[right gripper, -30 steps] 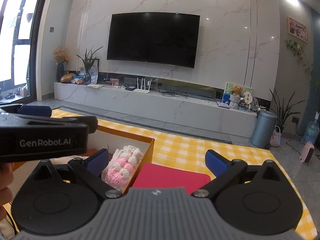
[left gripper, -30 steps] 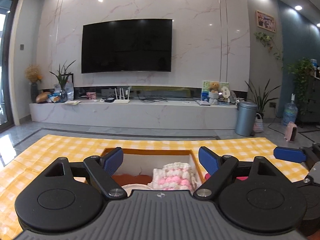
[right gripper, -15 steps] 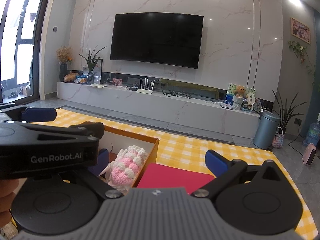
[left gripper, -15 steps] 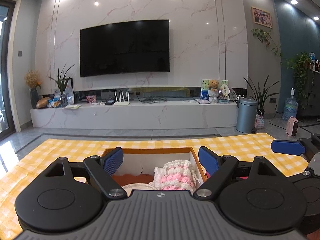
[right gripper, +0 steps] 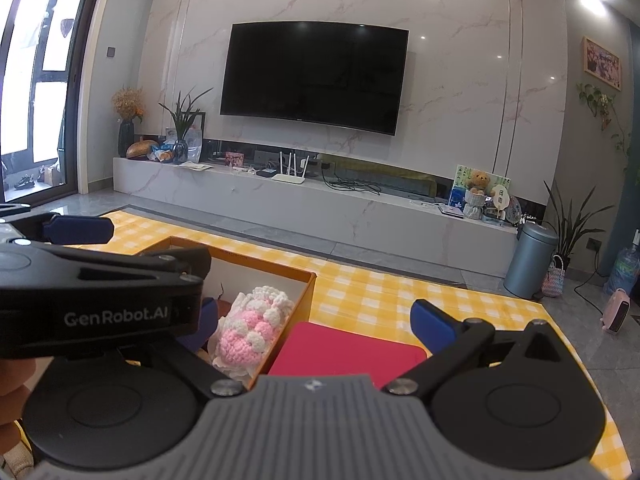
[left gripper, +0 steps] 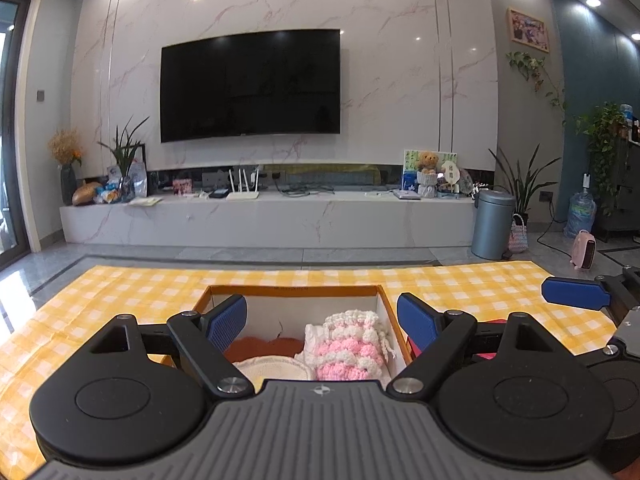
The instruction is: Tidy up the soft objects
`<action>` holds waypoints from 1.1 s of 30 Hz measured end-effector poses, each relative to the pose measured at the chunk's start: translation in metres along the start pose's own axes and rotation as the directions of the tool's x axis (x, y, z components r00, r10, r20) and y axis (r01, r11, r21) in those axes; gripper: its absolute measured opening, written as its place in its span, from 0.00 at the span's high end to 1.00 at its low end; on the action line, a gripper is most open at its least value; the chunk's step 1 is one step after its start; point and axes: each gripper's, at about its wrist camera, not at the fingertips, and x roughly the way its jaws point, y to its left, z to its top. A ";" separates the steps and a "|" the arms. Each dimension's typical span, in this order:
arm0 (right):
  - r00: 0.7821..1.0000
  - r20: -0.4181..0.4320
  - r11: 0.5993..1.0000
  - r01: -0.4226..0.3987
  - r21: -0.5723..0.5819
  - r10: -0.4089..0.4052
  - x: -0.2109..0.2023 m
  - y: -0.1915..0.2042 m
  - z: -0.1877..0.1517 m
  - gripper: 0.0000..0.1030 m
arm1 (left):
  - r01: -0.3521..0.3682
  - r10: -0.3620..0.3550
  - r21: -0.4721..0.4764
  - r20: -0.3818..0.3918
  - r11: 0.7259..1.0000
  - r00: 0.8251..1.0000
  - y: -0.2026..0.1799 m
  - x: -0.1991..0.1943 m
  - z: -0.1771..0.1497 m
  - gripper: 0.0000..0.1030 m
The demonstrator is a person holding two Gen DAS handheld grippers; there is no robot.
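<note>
box (left gripper: 294,290) on checked cloth (left gripper: 120,292) already holds pink-white crochet piece (left gripper: 348,346), orange item (left gripper: 264,346), cream item (left gripper: 272,368). red pad (right gripper: 348,350) lies outside, just beside box: likely left. left gripper (left gripper: 322,320), right gripper (right gripper: 316,316) both released, empty.

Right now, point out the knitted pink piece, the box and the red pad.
knitted pink piece (left gripper: 347,350): left wrist view, its pink middle.
box (right gripper: 305,294): right wrist view, its orange right wall.
red pad (right gripper: 346,350): right wrist view, its top face.
</note>
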 end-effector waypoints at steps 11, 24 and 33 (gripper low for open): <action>1.000 -0.010 1.000 -0.003 0.001 0.003 0.003 0.000 0.000 0.03 | -0.006 0.006 0.010 0.005 1.000 1.000 -0.004 -0.001 -0.002 0.03; 1.000 -0.015 1.000 -0.002 -0.007 0.002 0.004 0.001 -0.001 0.03 | -0.003 0.003 0.004 -0.001 1.000 1.000 -0.003 -0.002 -0.003 0.03; 1.000 -0.028 1.000 -0.004 -0.013 0.004 0.008 0.003 0.000 0.03 | -0.010 0.010 0.002 -0.014 1.000 1.000 -0.003 0.000 -0.004 0.03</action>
